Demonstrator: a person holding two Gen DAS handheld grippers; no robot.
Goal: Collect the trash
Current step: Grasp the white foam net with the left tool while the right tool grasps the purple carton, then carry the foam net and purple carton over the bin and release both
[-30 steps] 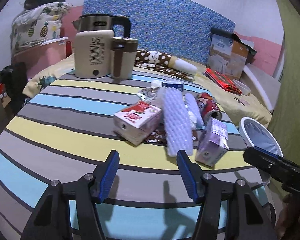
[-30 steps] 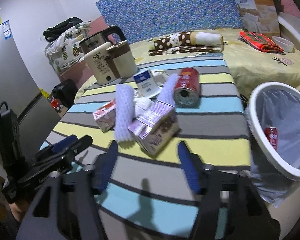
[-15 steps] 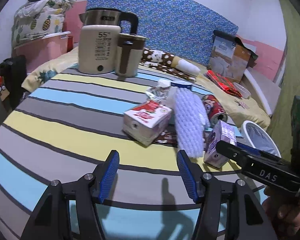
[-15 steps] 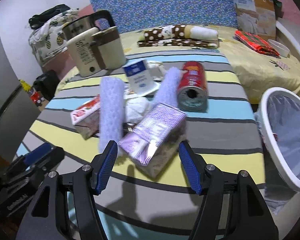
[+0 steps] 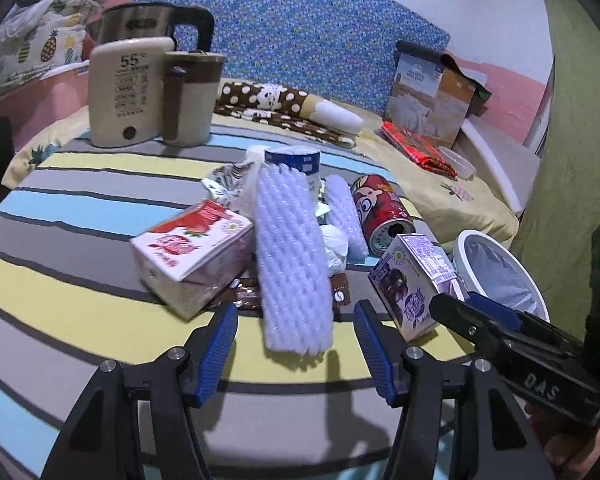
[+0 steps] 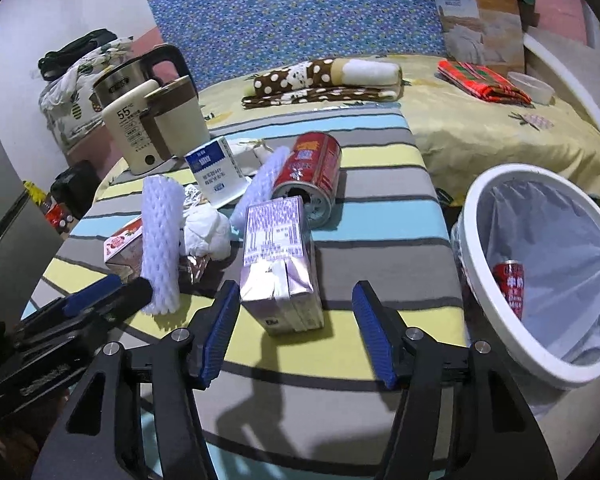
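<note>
A heap of trash lies on the striped table [image 5: 60,312]: a white foam net sleeve [image 5: 292,264], a red-and-white strawberry carton [image 5: 192,248], a purple carton [image 6: 278,256], a red can on its side [image 6: 312,172], a second foam sleeve [image 5: 346,216] and crumpled tissue [image 6: 206,232]. My left gripper [image 5: 294,354] is open, its jaws on either side of the near end of the foam sleeve. My right gripper [image 6: 294,334] is open, its jaws on either side of the purple carton's near end. The white bin [image 6: 484,280], lined with a bag, holds a red can [image 6: 510,284].
A cream kettle [image 5: 134,84] and a brown-lidded cup [image 5: 190,98] stand at the table's far left. A blue-and-white box [image 6: 216,168] leans in the heap. Behind is a bed with a dotted roll [image 6: 324,76] and a paper bag [image 5: 432,96]. The bin stands off the table's right edge.
Both grippers have moved forward toward the heap. The left now has the foam sleeve between its open jaws, and the right has the purple carton between its open jaws.
</note>
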